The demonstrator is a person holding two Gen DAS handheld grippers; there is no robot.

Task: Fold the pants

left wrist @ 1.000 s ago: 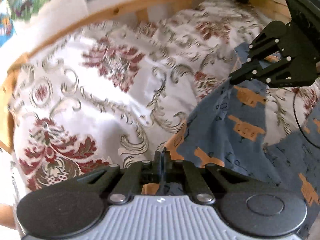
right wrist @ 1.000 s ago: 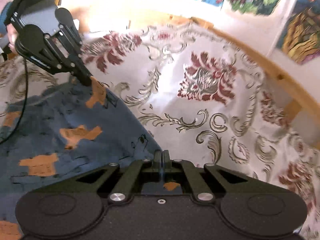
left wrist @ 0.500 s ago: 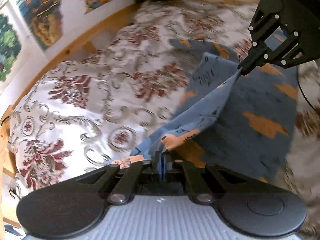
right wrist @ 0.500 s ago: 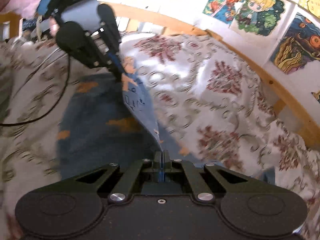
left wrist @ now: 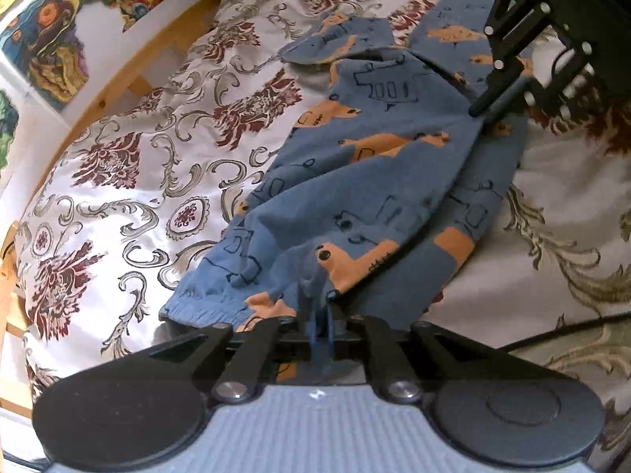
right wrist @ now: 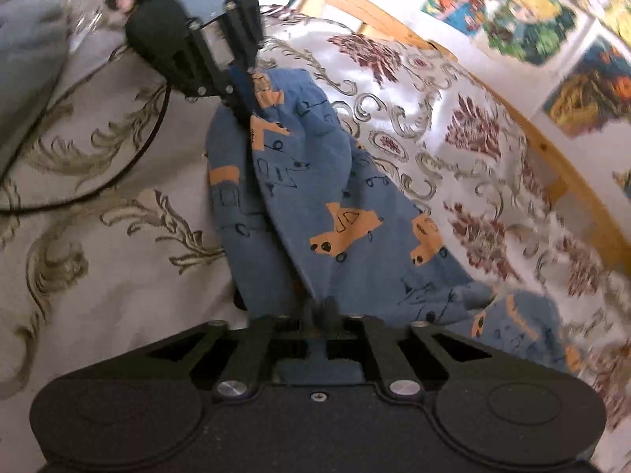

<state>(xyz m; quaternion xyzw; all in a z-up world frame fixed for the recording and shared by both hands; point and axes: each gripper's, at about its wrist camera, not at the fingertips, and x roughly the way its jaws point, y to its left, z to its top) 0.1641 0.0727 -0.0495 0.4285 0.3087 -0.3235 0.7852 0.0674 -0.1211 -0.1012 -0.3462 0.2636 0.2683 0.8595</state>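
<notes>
Blue pants [left wrist: 374, 181] printed with orange cars lie on a floral bedspread, one half laid over the other. My left gripper [left wrist: 317, 307] is shut on the fabric near an elastic cuff [left wrist: 197, 307]. In the same view my right gripper [left wrist: 483, 108] pinches the pants at the upper right. From the right wrist, the pants [right wrist: 315, 205] run from my right gripper [right wrist: 321, 309], shut on the near edge, up to my left gripper [right wrist: 242, 116], shut on the far end. A fold of cloth stands raised between the two.
The floral bedspread [left wrist: 118, 205] covers the whole bed. A wooden bed rail [right wrist: 552, 149] runs along a wall with colourful posters [right wrist: 520, 12]. A black cable [right wrist: 98, 185] trails over the bedspread at the left, and a grey cushion [right wrist: 27, 51] lies beyond it.
Both grippers, still shut on the pants, have swept the held edge across and down. The fabric now lies doubled over on the bedspread instead of spread wide.
</notes>
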